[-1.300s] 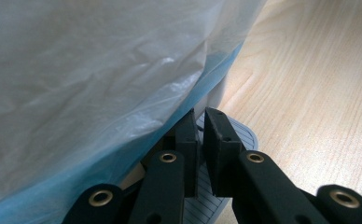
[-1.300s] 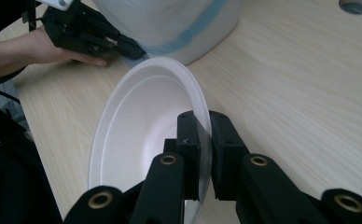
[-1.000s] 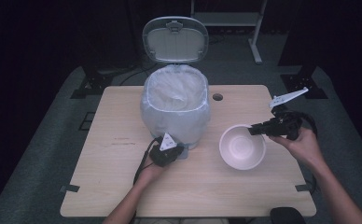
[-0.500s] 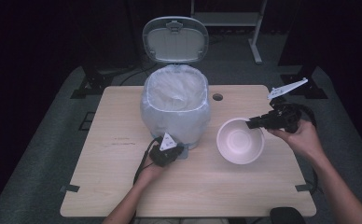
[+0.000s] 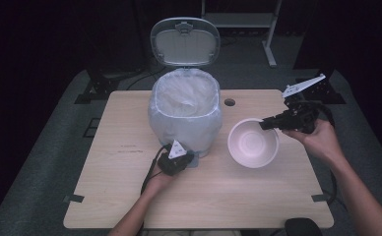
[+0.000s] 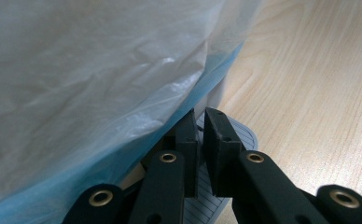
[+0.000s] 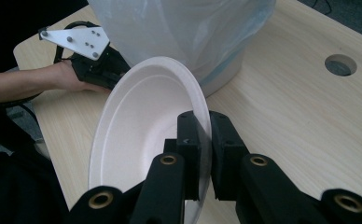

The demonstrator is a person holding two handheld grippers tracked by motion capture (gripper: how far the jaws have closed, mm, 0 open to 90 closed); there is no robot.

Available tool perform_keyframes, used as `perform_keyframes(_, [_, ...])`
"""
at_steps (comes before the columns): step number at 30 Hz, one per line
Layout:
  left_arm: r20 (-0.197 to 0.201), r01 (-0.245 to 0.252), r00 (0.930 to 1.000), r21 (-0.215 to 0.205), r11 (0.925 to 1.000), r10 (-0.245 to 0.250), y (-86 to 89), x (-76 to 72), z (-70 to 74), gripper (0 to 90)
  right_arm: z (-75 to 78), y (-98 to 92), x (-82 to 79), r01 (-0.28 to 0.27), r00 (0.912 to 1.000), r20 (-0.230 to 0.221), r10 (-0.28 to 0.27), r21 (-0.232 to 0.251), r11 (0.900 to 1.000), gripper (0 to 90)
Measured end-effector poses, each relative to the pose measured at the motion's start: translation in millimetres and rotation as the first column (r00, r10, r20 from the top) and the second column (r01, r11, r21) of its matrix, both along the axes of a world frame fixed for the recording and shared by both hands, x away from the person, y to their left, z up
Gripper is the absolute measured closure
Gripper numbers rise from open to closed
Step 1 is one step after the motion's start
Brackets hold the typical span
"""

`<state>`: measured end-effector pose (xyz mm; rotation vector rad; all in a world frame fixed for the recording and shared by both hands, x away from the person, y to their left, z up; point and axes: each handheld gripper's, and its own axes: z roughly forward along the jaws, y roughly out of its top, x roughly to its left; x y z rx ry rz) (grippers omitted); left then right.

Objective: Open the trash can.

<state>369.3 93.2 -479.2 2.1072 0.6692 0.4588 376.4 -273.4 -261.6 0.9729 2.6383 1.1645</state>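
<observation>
I'm working over one pale wooden table [image 5: 130,196] with a round cable hole [image 5: 229,102] near its far edge, set on grey floor in a dark room, with a metal stand [image 5: 258,24] behind at 12 o'clock. Largest on the table is one bin [image 5: 185,120], lined with a white bag [image 5: 184,96], its lid [image 5: 184,43] standing open at the back; it sits just left of the table's centre. At 3 o'clock from the bin I see one white bowl [image 5: 253,142], tilted and lifted off the wood, its rim nearly against the bin's wall in the right gripper view. My right gripper [image 5: 264,125] is clamped on the bowl's rim at the bowl's 2 o'clock, one jaw inside and one outside. At 6 o'clock from the bin, my left gripper [image 6: 200,140] has its jaws together with nothing between them, pressing down on the bin's ribbed pedal [image 6: 244,140], under the bag's overhang. The bin stands between the two grippers.
</observation>
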Motion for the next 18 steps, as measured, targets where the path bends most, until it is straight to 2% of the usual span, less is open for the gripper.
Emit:
perform_keyframes(10, [0.000,0.001,1.0000,-0.002,1.0000,-0.001,0.0,0.1,-0.1,84.6,16.2,9.7,4.0,-0.020,0.9997,0.011,0.020,-0.013,1.000,83.1])
perform_keyframes(18, [0.001,0.000,1.0000,-0.002,1.0000,0.000,0.0,0.1,-0.1,84.6,25.0,13.3,7.6,-0.022,0.9997,0.008,0.022,-0.004,1.000,83.1])
